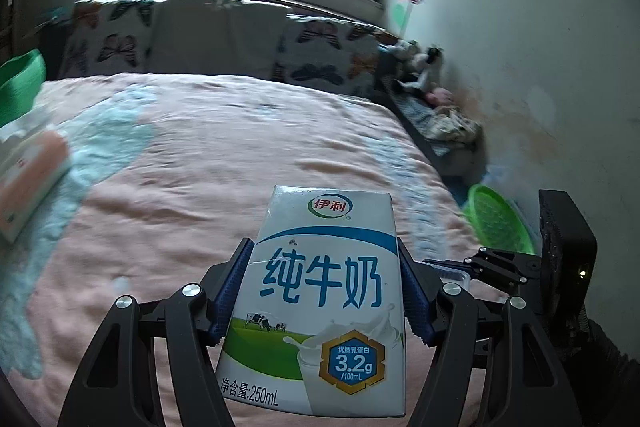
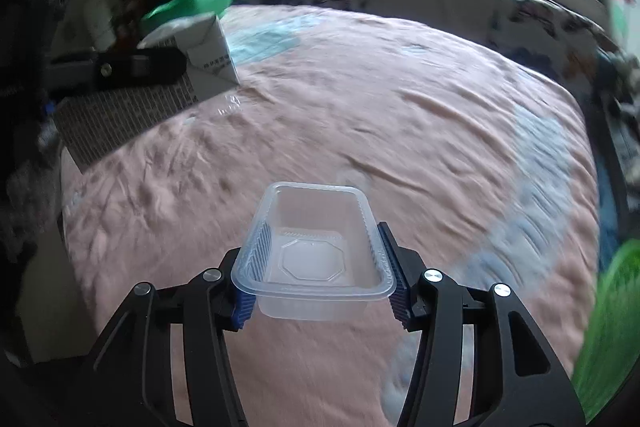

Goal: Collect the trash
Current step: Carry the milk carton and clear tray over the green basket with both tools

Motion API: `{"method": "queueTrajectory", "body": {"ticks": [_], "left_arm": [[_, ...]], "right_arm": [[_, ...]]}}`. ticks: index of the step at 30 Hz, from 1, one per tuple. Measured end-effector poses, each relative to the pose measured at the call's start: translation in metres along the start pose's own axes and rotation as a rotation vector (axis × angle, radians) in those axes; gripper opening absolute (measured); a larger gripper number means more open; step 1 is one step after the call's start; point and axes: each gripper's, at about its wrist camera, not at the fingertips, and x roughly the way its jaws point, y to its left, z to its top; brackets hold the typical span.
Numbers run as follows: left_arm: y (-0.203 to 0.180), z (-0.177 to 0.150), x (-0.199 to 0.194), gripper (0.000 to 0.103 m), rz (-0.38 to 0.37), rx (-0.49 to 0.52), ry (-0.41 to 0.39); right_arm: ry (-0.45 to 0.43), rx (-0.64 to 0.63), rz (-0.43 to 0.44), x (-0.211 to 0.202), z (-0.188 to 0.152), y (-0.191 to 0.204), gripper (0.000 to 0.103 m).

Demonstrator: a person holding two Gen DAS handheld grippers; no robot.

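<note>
Left gripper (image 1: 326, 291) clamps milk carton (image 1: 320, 299), right gripper (image 2: 320, 287) clamps plastic tray (image 2: 316, 255) over bed (image 2: 360, 107); both picked up, not binned yet; green basket (image 1: 498, 221) off bed's right edge.

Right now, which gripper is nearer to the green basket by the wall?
Right. The green basket sits just beside the right gripper, whereas the left gripper is farther over the bed, beyond the right one.
</note>
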Motion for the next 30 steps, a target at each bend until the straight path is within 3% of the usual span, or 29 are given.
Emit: {"method": "queueTrajectory", "body": {"ticks": [8,18,25,30], "left_arm": [[-0.081,0.004,0.031,0.065,-0.106,0.073,0.041],[-0.182,0.012,0.085,0.065,-0.203,0.18,0.113],[-0.237,0.015,0.117,0.065,-0.229,0.244,0.16],[-0.266,0.019,0.135,0.065,-0.244,0.272,0.183]], "right_arm": [[-0.091,0.158,-0.109,-0.063,-0.046,-0.053,0.054],[-0.115,0.347,-0.35,-0.125,-0.108,-0.15,0.054],[-0.095,0.465,-0.455,-0.14,-0.145,-0.202,0.054],[-0.085,0.527,-0.469,-0.143,-0.162,-0.224,0.057]]}}
